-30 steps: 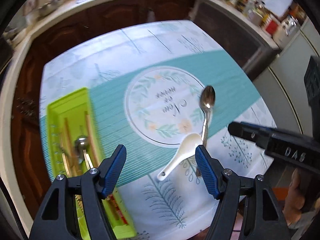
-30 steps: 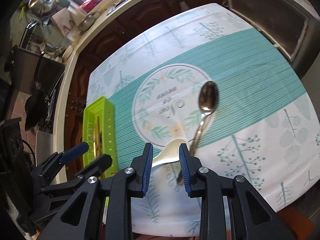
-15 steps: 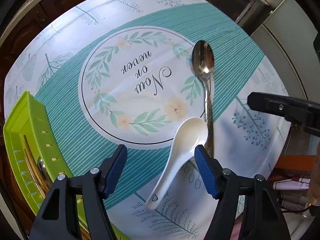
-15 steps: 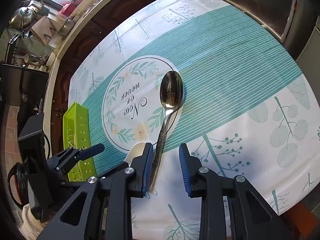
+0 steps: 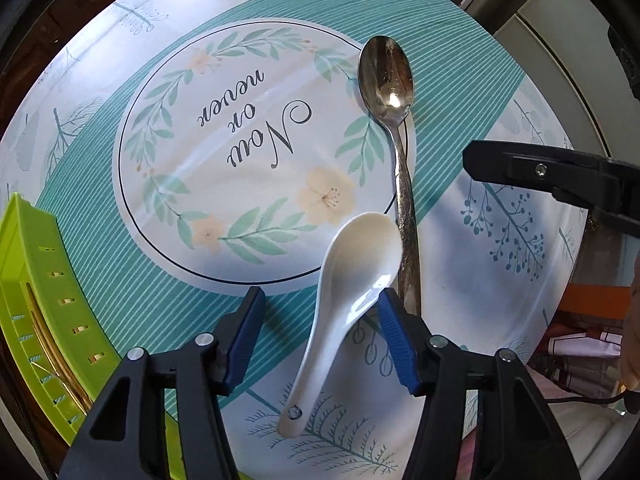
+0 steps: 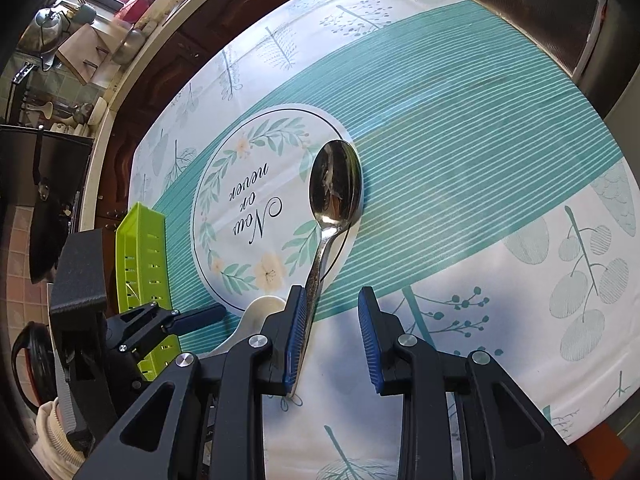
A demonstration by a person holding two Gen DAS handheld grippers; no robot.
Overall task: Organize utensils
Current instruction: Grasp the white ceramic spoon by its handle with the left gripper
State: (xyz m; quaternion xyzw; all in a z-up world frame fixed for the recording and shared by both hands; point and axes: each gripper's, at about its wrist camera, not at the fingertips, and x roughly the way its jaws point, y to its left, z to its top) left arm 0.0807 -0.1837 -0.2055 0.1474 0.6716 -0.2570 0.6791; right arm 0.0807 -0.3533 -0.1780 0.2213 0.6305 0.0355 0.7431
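A white ceramic soup spoon (image 5: 352, 280) lies on the tablecloth, its handle between the open jaws of my left gripper (image 5: 320, 332), close above it. A metal spoon (image 5: 394, 128) lies beside it on the right, bowl far from me. In the right wrist view the metal spoon (image 6: 334, 204) has its handle against the left finger (image 6: 296, 336) of my open right gripper (image 6: 332, 340). The white spoon (image 6: 260, 308) shows partly behind that finger. A green utensil tray (image 5: 36, 312) holds gold utensils at the left.
The table wears a teal and white cloth with a round "Now or never" print (image 5: 256, 136). The near table edge (image 6: 592, 436) is at the lower right. A kitchen counter with pots (image 6: 52, 28) lies beyond the table.
Both grippers have moved forward and down toward the spoons. The white spoon's handle now lies between the left jaws, and the metal spoon's handle is against the right gripper's left finger.
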